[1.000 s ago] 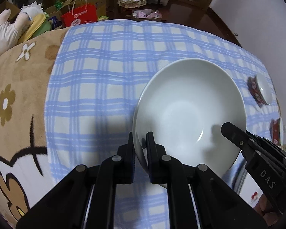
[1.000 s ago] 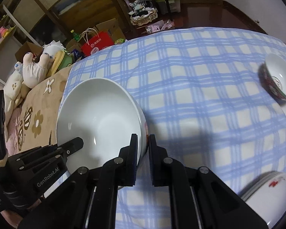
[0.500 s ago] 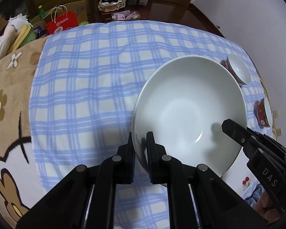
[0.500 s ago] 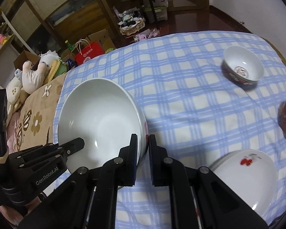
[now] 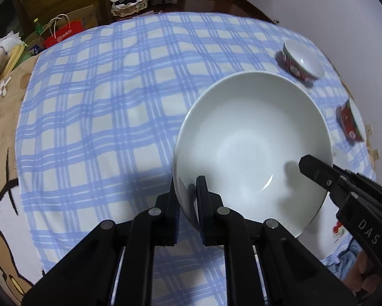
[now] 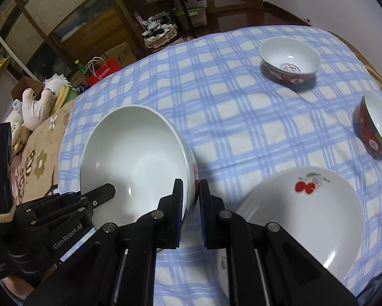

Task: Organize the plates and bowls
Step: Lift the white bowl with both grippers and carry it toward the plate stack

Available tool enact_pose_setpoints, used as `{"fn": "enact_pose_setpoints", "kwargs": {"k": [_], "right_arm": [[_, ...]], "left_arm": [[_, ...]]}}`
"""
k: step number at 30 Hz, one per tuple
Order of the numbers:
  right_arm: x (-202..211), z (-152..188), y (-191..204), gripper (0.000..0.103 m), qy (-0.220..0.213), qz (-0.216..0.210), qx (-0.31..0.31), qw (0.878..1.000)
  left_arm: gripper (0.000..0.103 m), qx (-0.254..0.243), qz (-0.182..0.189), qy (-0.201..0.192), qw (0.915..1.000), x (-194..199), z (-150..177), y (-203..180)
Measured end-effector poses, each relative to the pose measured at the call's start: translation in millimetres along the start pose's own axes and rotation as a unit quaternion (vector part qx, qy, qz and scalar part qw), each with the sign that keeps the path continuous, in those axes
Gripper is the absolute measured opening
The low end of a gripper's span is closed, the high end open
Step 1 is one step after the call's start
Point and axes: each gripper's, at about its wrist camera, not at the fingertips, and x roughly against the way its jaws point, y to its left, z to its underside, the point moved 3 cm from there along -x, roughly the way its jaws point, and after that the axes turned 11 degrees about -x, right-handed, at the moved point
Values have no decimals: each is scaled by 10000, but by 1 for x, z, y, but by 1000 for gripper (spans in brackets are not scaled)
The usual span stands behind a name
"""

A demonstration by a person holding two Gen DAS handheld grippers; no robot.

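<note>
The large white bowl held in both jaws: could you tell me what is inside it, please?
The large white bowl looks empty: only shadows and a glint on its glaze. Each gripper's inner finger covers a small patch by the rim.

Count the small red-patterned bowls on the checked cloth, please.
2: one bowl near the cloth's far edge, the other bowl at the right edge, tilted. More may be hidden out of view.

wide open stretch of blue checked cloth (image 5: 101,107) to the left and far side, free for passing; to the right, crowded: cherry-printed plate (image 6: 308,214) just beside the carried white bowl (image 6: 137,158), two small red bowls, one (image 6: 289,61) at the far right, another (image 6: 375,122) near the table's right edge
</note>
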Motion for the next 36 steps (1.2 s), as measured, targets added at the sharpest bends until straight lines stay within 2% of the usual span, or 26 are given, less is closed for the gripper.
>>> {"fn": "enact_pose_setpoints", "kwargs": {"k": [6, 11, 18, 36], "right_arm": [[-20, 7, -16, 13, 212, -23, -162, 9996], [-25, 8, -20, 14, 134, -105, -264, 9995], [-28, 12, -14, 15, -48, 181, -152, 9997], [-26, 13, -16, 15, -24, 62, -234, 9997]], "left_arm": [[13, -55, 9, 133, 9999, -22, 5, -4], [14, -29, 36, 49, 10000, -24, 2, -3], [14, -16, 146, -55, 9999, -25, 1, -2], [15, -80, 159, -111, 9998, -24, 1, -4]]}}
